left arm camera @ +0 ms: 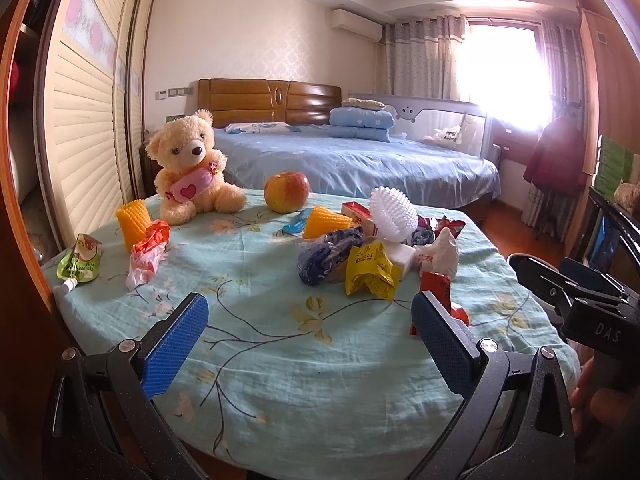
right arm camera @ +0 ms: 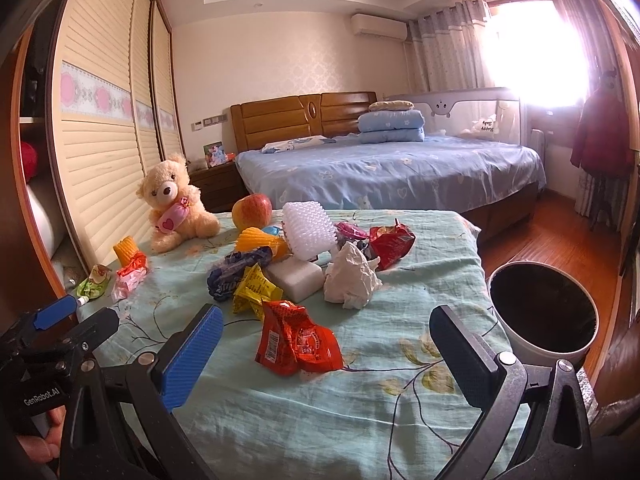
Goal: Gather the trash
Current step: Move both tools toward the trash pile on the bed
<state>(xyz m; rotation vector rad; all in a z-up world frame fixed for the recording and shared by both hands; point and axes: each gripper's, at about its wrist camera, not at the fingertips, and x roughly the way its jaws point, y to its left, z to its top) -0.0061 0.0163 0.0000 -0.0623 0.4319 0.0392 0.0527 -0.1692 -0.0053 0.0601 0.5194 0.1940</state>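
Right wrist view shows the right gripper (right arm camera: 326,350), jaws wide, framing the red wrapper (right arm camera: 296,340) at 12 o'clock, bin (right arm camera: 544,312) waiting at 2 o'clock for drops.

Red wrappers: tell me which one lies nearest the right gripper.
The crumpled red wrapper lying alone at the front, just ahead of the right gripper. The other red wrapper lies farther back, behind the white paper wad.

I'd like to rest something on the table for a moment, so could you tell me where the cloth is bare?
Bare cloth runs along the near edge of the table, and between the orange-white wrapper and the yellow packet. The centre-right around the crumpled tissue is crowded.
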